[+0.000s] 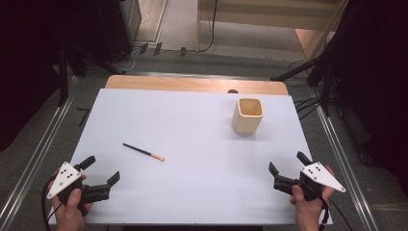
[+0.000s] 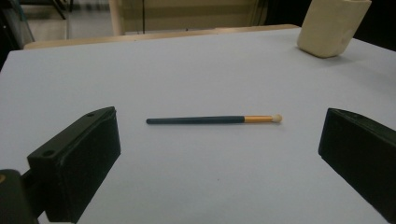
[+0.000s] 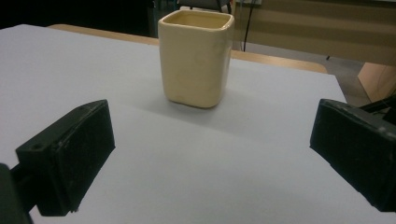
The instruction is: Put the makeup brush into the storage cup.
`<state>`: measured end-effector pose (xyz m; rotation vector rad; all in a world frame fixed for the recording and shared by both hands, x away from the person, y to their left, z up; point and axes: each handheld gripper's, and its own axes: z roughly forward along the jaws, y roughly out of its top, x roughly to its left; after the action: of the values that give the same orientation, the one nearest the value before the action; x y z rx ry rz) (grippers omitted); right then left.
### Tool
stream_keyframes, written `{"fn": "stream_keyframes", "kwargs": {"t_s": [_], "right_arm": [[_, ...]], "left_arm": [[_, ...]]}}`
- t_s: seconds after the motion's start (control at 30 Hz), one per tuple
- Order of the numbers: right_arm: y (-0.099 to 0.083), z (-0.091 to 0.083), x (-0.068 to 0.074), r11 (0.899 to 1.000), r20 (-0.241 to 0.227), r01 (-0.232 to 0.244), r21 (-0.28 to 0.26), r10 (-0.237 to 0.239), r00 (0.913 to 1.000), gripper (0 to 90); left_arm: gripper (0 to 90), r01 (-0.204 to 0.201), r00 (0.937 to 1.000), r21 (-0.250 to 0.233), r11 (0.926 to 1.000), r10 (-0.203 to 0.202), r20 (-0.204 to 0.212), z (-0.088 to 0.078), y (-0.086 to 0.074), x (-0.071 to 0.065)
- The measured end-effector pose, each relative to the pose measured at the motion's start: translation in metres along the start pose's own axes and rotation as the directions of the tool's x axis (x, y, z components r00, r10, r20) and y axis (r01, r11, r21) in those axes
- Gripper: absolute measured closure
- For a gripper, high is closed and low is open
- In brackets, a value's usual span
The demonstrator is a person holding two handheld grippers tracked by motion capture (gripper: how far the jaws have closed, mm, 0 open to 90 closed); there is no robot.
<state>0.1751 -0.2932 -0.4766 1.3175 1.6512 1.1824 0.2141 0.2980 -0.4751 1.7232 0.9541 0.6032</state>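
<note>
White sheeting covers the table (image 1: pixel 192 192). At two o'clock stands the cream square cup (image 1: pixel 248 116), upright. Left gripper (image 1: pixel 102 169) and right gripper (image 1: pixel 287 164) gape wide, empty. Slim makeup brush (image 1: pixel 143 152) lies at nine o'clock.

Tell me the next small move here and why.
Probably ease the left gripper forward to the brush and straddle its dark handle. The brush lies flat on the white table, untouched, straight ahead of that gripper's open fingers. The cream cup stands upright and empty, and the right gripper is open too, near the table's front edge.
</note>
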Motion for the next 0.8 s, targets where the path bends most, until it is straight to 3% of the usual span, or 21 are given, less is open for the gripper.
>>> {"fn": "stream_keyframes", "kwargs": {"t_s": [0.1, 0.8], "right_arm": [[0.001, 0.003, 0.001, 1.0, 0.001, 0.008, 0.005, -0.008, 1.0, 4.6], [0.007, 0.002, 0.001, 1.0, -0.009, 0.016, 0.011, -0.016, 0.9998, 6.3]], "left_arm": [[0.0, 0.007, 0.9997, 0.008, 0.9999, -0.008, 0.024, 0.002, 0.004, -0.001], [0.0, -0.01, 0.9979, 0.018, 0.9998, 0.009, 0.065, 0.03, 0.039, 0.008]]}}
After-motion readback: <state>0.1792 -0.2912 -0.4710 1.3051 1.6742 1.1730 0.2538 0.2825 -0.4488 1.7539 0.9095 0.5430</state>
